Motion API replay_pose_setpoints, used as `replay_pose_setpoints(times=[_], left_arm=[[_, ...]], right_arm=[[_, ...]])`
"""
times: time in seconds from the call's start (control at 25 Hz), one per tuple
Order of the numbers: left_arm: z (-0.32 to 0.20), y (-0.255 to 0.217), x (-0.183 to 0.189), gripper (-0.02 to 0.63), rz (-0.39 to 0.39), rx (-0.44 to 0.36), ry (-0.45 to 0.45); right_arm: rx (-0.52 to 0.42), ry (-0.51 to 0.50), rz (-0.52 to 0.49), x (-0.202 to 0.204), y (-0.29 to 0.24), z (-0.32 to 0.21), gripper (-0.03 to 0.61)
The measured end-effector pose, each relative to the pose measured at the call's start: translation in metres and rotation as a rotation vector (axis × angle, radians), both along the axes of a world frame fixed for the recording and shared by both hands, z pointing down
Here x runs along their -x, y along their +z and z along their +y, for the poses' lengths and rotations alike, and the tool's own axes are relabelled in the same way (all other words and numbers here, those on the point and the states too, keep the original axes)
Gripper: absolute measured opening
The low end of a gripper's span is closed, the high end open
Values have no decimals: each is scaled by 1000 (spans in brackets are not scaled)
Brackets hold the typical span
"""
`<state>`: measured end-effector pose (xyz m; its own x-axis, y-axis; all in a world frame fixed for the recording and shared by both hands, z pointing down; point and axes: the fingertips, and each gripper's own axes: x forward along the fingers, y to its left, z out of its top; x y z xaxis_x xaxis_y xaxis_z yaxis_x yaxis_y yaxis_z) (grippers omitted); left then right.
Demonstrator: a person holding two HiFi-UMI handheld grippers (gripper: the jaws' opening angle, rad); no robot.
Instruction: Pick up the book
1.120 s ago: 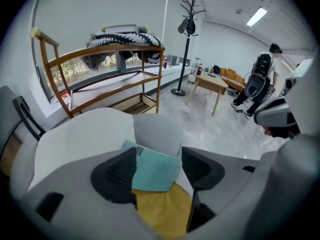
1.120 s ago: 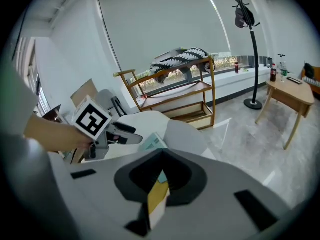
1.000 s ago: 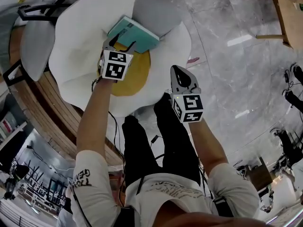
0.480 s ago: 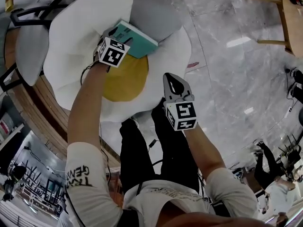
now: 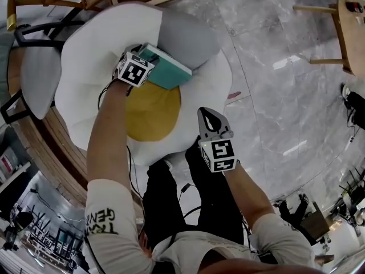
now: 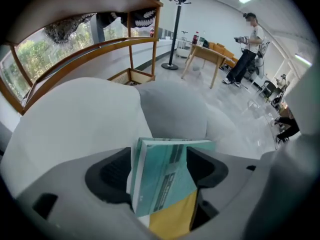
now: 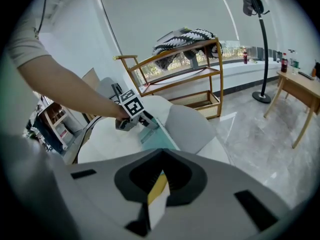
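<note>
A teal book lies on a big white cushion shaped like a fried egg, at the edge of its yellow middle. My left gripper points steeply down at the book's near end. Its jaws are opening, and in the left gripper view the book stands between them, with the left gripper astride it. The pads do not visibly press on it. My right gripper hangs shut and empty over the cushion's near rim. The right gripper view shows the book ahead of the right gripper.
A grey cushion lies behind the book. The cushions rest on a wooden bench. Marble floor spreads to the right, with a wooden table at its far edge. A person stands far off by another table.
My left gripper has come down over the book's near end and its jaws have spread wider. The right gripper has sunk a little.
</note>
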<state>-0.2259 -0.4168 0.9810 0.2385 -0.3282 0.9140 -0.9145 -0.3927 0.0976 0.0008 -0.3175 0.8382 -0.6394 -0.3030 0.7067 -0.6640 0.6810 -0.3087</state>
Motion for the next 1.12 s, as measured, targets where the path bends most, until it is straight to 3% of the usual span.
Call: replay_pose_setpoints(times=[0.28,0.6,0.88,1.12], left_arm=[[-6,6,0,332,18,33,75],[-4,13,-3,333,75,77,84],[6,10,-17,333,50,77,225],[22,-14,-55,333,104,96,385]], right_arm=[[-8,-9,8,-9,14,-7,28],[13,-50,-13,-3,22,5,28],[-11,-58,-27,4,17,-4,28],[-31,-49,-36,10,10,-12,28]])
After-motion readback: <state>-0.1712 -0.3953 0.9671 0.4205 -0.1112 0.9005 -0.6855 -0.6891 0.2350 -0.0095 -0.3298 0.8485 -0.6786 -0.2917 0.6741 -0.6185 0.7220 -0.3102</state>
